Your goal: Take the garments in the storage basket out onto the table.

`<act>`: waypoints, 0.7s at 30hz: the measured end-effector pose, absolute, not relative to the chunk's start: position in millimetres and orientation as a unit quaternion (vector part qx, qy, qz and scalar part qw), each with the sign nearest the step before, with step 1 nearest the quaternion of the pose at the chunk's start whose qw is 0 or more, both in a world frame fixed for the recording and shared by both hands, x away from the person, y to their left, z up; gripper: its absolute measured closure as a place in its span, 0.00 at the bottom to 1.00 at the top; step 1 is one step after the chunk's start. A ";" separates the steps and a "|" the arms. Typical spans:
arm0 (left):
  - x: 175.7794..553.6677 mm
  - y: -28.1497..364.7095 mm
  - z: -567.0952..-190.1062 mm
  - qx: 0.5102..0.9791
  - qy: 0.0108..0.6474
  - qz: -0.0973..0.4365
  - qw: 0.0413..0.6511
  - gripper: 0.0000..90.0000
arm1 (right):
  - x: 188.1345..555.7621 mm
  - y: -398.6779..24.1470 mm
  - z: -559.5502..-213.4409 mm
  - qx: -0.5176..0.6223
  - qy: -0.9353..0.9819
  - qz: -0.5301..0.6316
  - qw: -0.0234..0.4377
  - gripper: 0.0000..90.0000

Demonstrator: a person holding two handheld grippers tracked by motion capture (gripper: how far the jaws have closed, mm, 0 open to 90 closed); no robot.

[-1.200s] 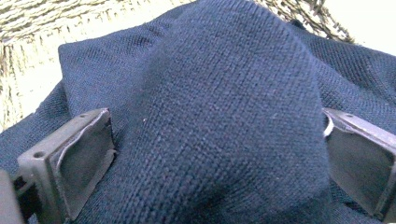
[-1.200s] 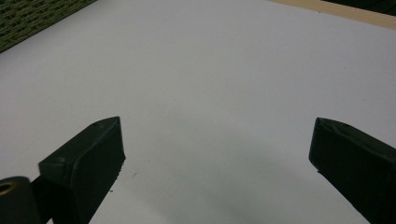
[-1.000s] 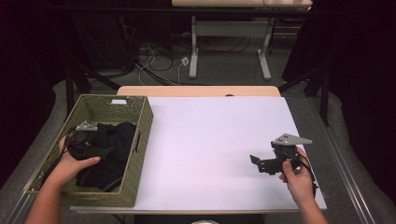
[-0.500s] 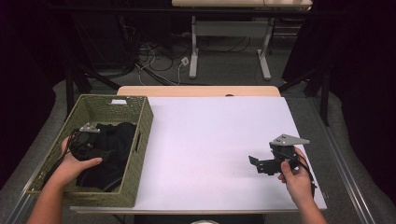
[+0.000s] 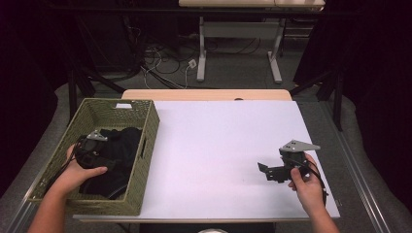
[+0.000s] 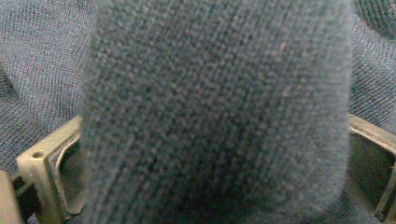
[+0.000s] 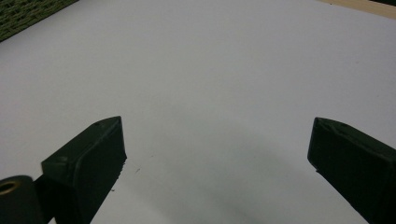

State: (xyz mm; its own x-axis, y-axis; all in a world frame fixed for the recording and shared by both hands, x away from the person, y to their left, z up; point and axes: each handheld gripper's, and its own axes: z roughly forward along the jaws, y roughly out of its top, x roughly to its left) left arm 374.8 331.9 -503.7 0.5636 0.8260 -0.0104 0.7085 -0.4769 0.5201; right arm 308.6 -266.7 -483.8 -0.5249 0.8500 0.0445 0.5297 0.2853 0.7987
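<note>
Your right gripper hovers low over the white counter at 4 o'clock, fingers spread wide — empty. Your left gripper sits inside the olive woven basket at 9 o'clock, buried in dark knitted fabric — finger state can't be told.

A basket is sitting on the left end of the table; a knitted garment is lying inside it; the left gripper is resting in the basket on the garment, and a fold of it is lying between the jaws; the right gripper is hovering near the table's right front corner, well apart from the basket.
</note>
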 end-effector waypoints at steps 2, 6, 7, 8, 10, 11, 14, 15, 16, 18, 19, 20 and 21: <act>375.1 331.9 -504.4 0.849 0.453 0.123 0.241 0.00 | 308.9 -267.1 -483.9 0.441 0.779 0.398 0.202 0.04; 375.1 331.6 -507.0 0.844 0.459 0.130 0.244 0.00 | 309.2 -267.5 -484.3 0.440 0.779 0.398 0.203 0.05; 375.2 331.4 -507.8 0.844 0.458 0.132 0.244 0.00 | 309.4 -267.7 -484.4 0.440 0.780 0.397 0.202 0.05; 375.2 331.2 -507.5 0.846 0.458 0.129 0.240 0.00 | 309.5 -267.8 -484.5 0.440 0.780 0.397 0.201 0.05; 375.1 331.2 -507.2 0.850 0.455 0.127 0.233 0.05 | 309.4 -267.9 -484.2 0.440 0.782 0.394 0.199 0.05; 374.9 330.8 -507.6 0.849 0.457 0.125 0.233 0.09 | 309.6 -267.5 -484.7 0.440 0.781 0.396 0.200 0.05; 374.8 331.4 -507.4 0.849 0.461 0.119 0.229 0.22 | 309.4 -267.0 -484.7 0.441 0.779 0.398 0.199 0.05; 374.9 331.6 -507.3 0.851 0.459 0.117 0.229 0.25 | 309.6 -267.0 -485.0 0.440 0.778 0.400 0.201 0.05; 374.9 331.7 -507.5 0.851 0.458 0.117 0.229 0.29 | 309.4 -267.6 -484.5 0.440 0.781 0.396 0.200 0.05; 375.0 331.9 -508.1 0.853 0.454 0.115 0.230 0.35 | 309.5 -267.7 -484.5 0.440 0.781 0.396 0.200 0.06; 374.7 332.1 -508.2 0.854 0.453 0.112 0.231 0.39 | 309.6 -267.4 -485.1 0.440 0.779 0.399 0.202 0.06; 374.7 332.6 -508.1 0.854 0.452 0.108 0.233 0.41 | 309.4 -267.3 -484.6 0.441 0.781 0.396 0.198 0.06; 374.9 332.9 -508.5 0.855 0.450 0.109 0.235 0.43 | 309.3 -267.1 -484.7 0.442 0.780 0.396 0.198 0.06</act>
